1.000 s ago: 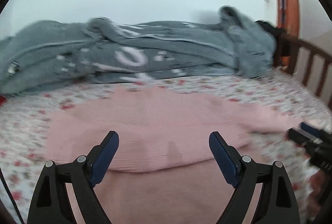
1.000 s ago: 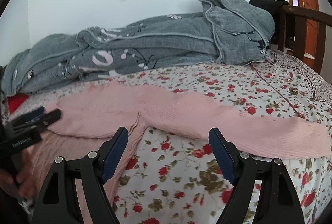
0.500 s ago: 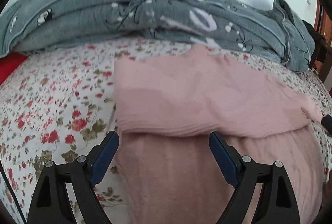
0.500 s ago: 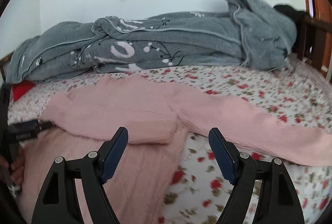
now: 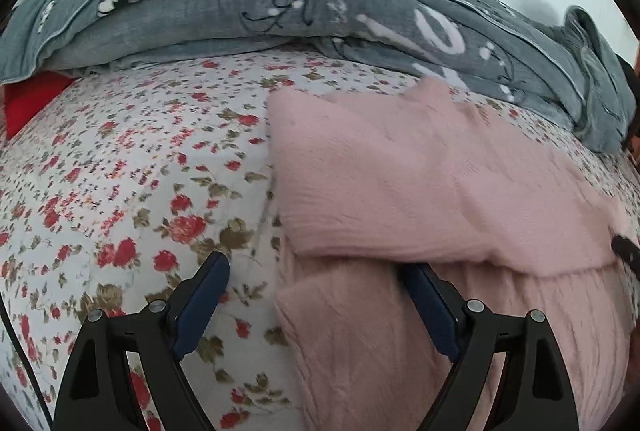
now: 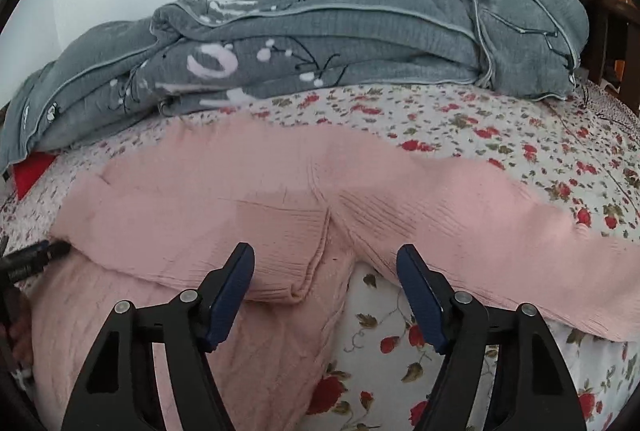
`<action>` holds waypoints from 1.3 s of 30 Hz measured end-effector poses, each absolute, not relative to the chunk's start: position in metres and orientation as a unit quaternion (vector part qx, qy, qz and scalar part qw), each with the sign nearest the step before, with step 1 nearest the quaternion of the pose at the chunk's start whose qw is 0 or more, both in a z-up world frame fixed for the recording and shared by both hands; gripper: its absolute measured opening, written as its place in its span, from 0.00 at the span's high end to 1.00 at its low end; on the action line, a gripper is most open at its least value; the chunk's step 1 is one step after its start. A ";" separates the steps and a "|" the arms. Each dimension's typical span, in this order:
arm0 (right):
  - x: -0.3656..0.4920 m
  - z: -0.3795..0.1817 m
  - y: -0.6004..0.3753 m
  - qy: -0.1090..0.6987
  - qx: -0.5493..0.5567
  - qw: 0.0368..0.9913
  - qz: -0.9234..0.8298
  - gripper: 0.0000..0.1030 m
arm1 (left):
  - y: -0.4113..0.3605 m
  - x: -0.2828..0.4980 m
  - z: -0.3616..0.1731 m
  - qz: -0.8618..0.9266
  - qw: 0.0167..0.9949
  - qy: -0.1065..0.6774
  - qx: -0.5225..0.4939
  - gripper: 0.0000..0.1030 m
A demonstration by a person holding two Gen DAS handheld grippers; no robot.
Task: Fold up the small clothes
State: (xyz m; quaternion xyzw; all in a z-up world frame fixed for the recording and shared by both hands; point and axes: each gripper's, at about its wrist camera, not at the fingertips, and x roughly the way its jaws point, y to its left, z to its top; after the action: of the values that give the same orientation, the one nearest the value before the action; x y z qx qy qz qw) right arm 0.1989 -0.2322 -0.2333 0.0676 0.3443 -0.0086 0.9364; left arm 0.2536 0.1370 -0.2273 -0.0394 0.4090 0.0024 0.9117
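Observation:
A pink knitted sweater (image 5: 420,183) lies flat on the flowered bed sheet (image 5: 120,171), one sleeve folded across its body. My left gripper (image 5: 316,275) hangs open low over the sweater's left edge, one finger above the sheet and one above the knit. In the right wrist view the folded sleeve's cuff (image 6: 288,271) lies on the sweater (image 6: 208,191), and the other sleeve (image 6: 520,231) stretches away to the right. My right gripper (image 6: 326,261) hovers over that cuff and the armpit; its jaws are closing, with pink knit below the gap and nothing pinched.
A rumpled grey blanket (image 6: 340,47) runs along the white wall at the back. Something red (image 5: 32,99) pokes out under its left end. A dark wooden bed frame (image 6: 612,31) stands at the right. The left gripper's tip (image 6: 36,255) and a hand (image 6: 18,331) show at the left.
The left gripper has swung left and down, from the sweater's middle to its left edge. The right gripper has come in closer and leftward, from over the sheet to over the folded sleeve's cuff.

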 end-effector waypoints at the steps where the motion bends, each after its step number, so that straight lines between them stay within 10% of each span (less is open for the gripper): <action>1: 0.200 -0.235 -0.231 0.347 0.066 0.935 -0.007 0.29 | 0.139 0.256 -0.227 0.011 0.911 0.409 -0.044 0.14; 23: 0.212 -0.243 -0.218 0.361 0.054 0.930 0.053 0.84 | 0.147 0.259 -0.227 0.019 0.910 0.407 -0.072 0.14; 39: 0.197 -0.196 -0.219 0.260 0.067 0.961 0.065 0.93 | 0.161 0.256 -0.218 0.048 0.918 0.373 -0.126 0.14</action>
State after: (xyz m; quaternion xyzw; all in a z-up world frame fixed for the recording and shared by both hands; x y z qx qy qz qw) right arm 0.1970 -0.2193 -0.1960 0.0667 0.2598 0.0648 0.9612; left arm 0.2558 0.1614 -0.2179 -0.1260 0.3728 0.0476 0.9181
